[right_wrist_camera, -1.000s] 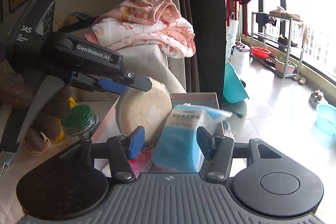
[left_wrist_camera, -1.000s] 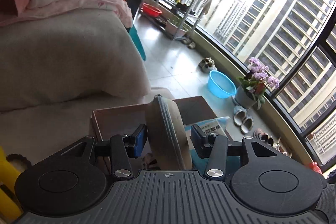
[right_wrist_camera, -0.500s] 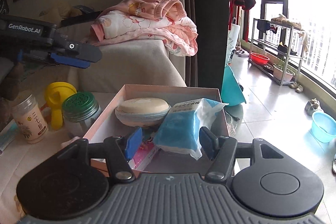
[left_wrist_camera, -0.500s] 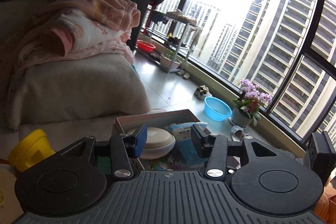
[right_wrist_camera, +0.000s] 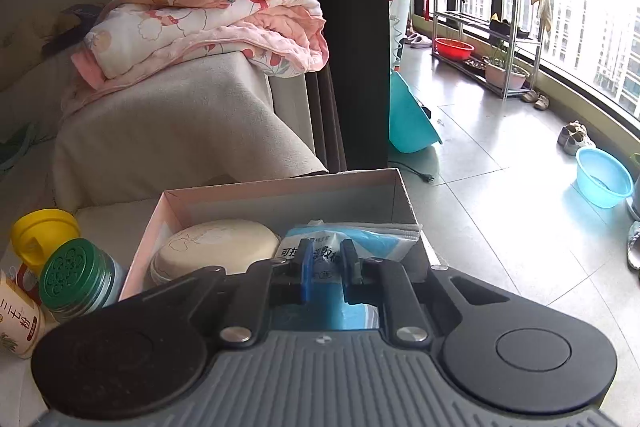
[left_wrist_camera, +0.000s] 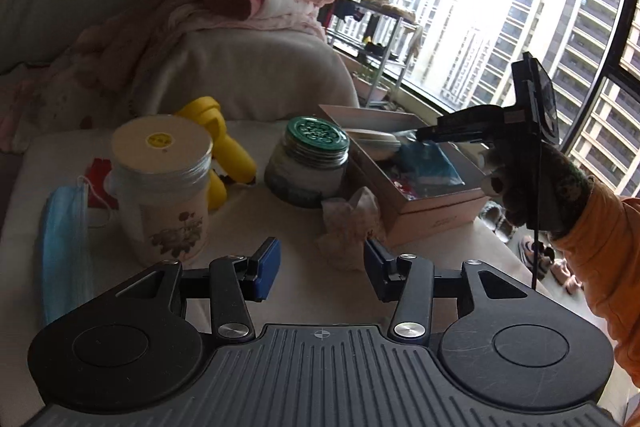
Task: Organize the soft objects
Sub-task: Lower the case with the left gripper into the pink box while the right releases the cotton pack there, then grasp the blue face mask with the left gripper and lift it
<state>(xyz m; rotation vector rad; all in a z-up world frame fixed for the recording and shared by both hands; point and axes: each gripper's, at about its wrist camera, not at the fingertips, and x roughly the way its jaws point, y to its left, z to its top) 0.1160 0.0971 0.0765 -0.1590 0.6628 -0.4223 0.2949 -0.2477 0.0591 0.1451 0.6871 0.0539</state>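
Observation:
A pink cardboard box [left_wrist_camera: 434, 209] [right_wrist_camera: 280, 193] stands on the table and holds a round beige cushion [right_wrist_camera: 216, 247] and a blue-and-white soft packet [right_wrist_camera: 360, 239] [left_wrist_camera: 428, 161]. My right gripper [right_wrist_camera: 325, 261] is over the box, its jaws nearly closed on the top of the packet; it shows in the left wrist view [left_wrist_camera: 460, 131]. My left gripper [left_wrist_camera: 322, 267] is open and empty, low over the table, just short of a crumpled pink tissue [left_wrist_camera: 350, 221]. A blue face mask [left_wrist_camera: 62, 231] lies at the left.
A white lidded jar [left_wrist_camera: 162, 183], a green-lidded glass jar [left_wrist_camera: 308, 159] [right_wrist_camera: 76, 277] and a yellow container [left_wrist_camera: 222, 143] [right_wrist_camera: 42, 231] stand beside the box. A covered sofa with a pink quilt [right_wrist_camera: 208, 23] is behind. The table edge drops to the floor on the right.
My left gripper let go of the beige cushion, which now lies in the box, and pulled back low to the table. My right gripper closed in on the blue packet.

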